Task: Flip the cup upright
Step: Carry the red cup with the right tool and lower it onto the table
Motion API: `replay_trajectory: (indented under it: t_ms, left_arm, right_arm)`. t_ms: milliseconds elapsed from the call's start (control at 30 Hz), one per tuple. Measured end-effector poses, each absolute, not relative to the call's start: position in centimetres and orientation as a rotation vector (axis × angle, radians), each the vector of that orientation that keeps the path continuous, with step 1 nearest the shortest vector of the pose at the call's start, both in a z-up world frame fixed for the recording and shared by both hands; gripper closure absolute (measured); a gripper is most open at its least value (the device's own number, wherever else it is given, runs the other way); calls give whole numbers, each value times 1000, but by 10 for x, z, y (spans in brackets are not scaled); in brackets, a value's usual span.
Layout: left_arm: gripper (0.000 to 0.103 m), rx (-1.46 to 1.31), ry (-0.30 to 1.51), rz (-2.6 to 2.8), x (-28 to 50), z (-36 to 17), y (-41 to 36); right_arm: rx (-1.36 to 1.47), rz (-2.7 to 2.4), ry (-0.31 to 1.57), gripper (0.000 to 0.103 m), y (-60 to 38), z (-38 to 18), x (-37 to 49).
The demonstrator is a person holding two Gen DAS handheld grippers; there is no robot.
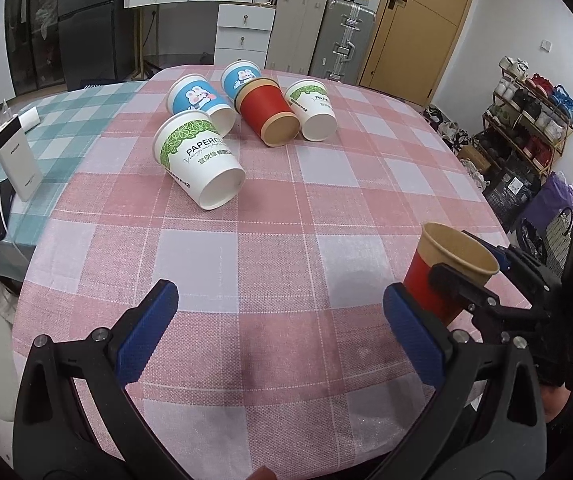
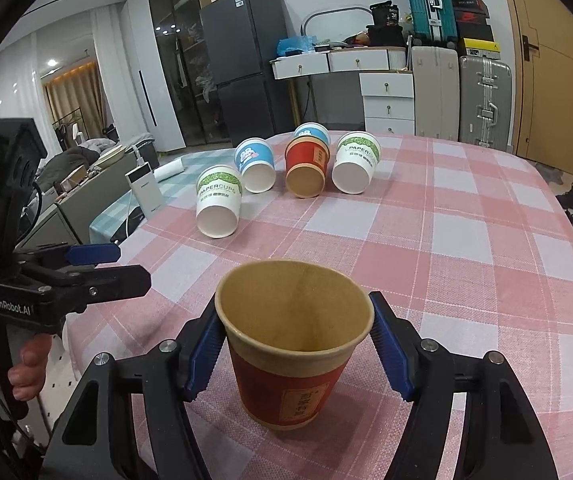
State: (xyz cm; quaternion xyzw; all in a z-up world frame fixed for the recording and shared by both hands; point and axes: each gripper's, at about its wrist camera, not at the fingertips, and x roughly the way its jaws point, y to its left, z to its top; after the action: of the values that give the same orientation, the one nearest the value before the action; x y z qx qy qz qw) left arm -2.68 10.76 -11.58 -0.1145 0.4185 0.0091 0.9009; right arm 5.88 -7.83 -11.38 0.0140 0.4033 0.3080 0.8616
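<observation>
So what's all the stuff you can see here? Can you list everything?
Upright red cup: one, red with a brown inside, near table edge, between the right gripper's fingers.
Tipped red cup: one, red and brown, far on the table, lying on its side.
Blue bunny cups: two, blue and white, far side, lying down.
Green leaf cups: two, white and green, lying down, one nearer, one far right.
Tablecloth: one, pink and white checks, covering the table.
Power bank: one, white, on the teal cloth at the left.
Suitcases: several, beige, silver and teal, by the wall.
Left gripper: one, black with blue pads, open, holding nothing.
Right gripper: one, black and blue, around the upright cup.
</observation>
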Motion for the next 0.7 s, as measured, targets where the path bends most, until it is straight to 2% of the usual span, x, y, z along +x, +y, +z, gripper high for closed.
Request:
replay_trajectory:
  t_ms: [167, 533, 567, 633, 700]
  left_arm:
    - [0, -233, 876, 26, -31, -114, 102]
    - [0, -226, 835, 24, -52, -94, 97]
    - [0, -228, 834, 24, -54, -93, 97]
    - [0, -230, 830, 21, -58, -90, 97]
    - [0, -230, 824, 23, -62, -87, 96]
  right_arm:
    - [28, 685, 902, 34, -74, -125, 50]
    - [-22, 730, 905, 35, -65, -121, 30]
    - [-27, 736, 904, 33, -64, -121, 28]
    - [-44, 730, 903, 12, -62, -121, 26]
    - [-40, 728, 874, 10, -65, -116, 22]
